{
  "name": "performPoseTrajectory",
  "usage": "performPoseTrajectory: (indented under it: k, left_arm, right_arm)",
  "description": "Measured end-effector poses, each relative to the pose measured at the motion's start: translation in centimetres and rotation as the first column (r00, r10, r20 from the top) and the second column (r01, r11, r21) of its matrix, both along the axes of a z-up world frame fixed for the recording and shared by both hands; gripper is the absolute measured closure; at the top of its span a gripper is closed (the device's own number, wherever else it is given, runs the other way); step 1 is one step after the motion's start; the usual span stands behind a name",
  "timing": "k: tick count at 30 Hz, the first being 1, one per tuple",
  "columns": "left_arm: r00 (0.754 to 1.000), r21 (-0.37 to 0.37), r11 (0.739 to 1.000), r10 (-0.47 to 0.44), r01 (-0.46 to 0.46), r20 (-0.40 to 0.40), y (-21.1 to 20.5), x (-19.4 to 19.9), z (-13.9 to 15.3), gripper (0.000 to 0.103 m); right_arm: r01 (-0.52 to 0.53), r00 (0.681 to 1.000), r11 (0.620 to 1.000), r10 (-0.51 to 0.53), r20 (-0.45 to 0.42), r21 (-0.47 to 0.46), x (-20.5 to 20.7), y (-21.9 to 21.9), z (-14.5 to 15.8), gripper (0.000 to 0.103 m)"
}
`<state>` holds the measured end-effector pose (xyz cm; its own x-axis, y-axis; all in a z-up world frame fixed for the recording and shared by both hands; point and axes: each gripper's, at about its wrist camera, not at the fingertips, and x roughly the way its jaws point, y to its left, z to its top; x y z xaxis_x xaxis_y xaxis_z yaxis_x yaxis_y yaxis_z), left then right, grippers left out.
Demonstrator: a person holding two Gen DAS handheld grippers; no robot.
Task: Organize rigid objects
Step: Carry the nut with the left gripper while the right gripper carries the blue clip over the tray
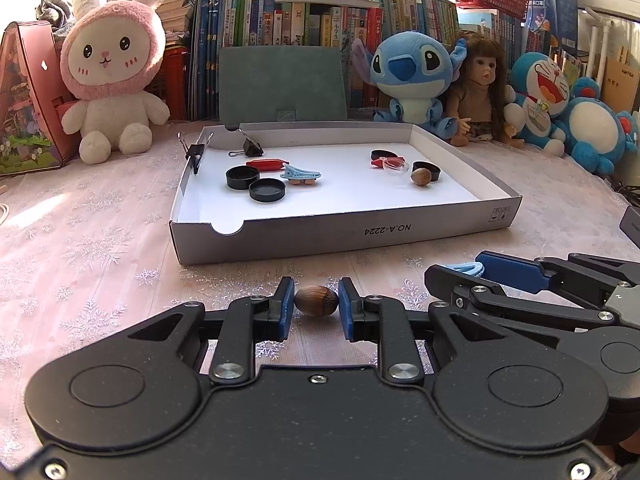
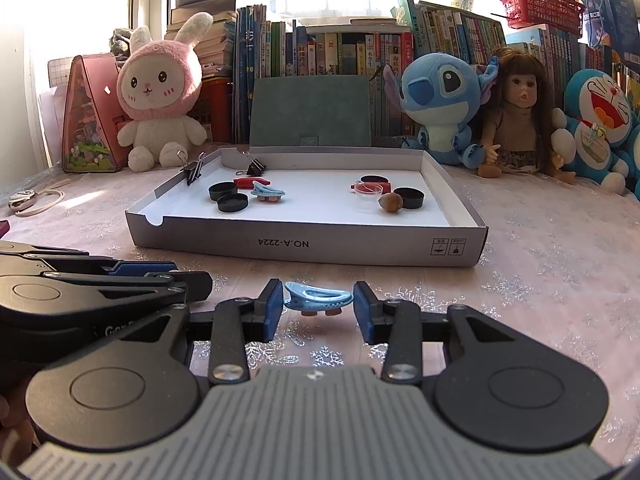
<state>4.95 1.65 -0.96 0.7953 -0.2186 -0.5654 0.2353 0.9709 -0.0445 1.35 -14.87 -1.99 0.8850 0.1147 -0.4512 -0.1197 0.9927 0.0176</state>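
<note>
Two tools grip now: my left tool (image 1: 316,306) pinches the brown oval nut (image 1: 316,301), my right tool (image 2: 318,312) the light-blue plastic hair clip (image 2: 318,298). I should lift slowly, then carry both over the near wall of the shallow grey cardboard box (image 2: 304,245).

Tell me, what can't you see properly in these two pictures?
- Table under the nut: left view, hidden by the left gripper.
- Right gripper: whether its jaws touch the blue clip is unclear in both views.
- Book titles: too small, both views.
- Red piece in the box: blurred behind a clear dish.
</note>
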Motion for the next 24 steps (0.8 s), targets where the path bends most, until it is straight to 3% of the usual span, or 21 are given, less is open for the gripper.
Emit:
performPoseTrajectory:
  k: [24]
  left_arm:
    - [0.999,-0.007,1.000,0.023,-0.023,0.034,0.3,-0.6,1.8,0.081]
  right_arm:
    - [0.010,0.999,1.000,-0.011,0.034,0.018,-0.3,-0.8,1.1,0.059]
